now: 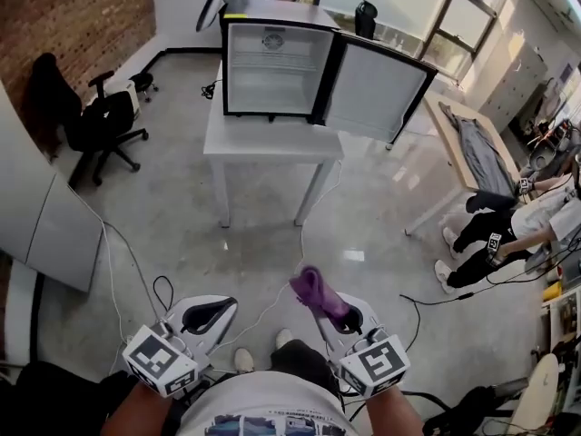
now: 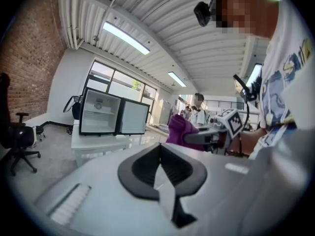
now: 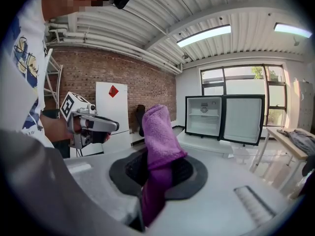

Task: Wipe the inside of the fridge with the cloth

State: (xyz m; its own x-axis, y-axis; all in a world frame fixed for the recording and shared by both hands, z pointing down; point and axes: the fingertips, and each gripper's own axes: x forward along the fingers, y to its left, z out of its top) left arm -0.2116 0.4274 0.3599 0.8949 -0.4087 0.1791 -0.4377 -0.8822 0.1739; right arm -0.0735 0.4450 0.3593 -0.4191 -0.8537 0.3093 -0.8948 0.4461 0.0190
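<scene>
Right gripper [image 1: 339, 319] clamped the purple cloth [image 1: 318, 294], left gripper [image 1: 207, 314] pinched empty — the open fridge [image 1: 277, 66] stood far off, so walking closer looked the first job.

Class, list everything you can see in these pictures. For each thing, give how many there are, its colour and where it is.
fridge: one, white inside, black frame, door open, on the table
table: one, white, middle of the room
chair: one, black, left, near the brick wall
side table: one, pale wood, right of the fridge
fabric: one, grey, on the side table
seated person: one, right edge
cloth: one, purple, in the right gripper
left gripper: one, grey, shut, empty
right gripper: one, grey, shut on the cloth
</scene>
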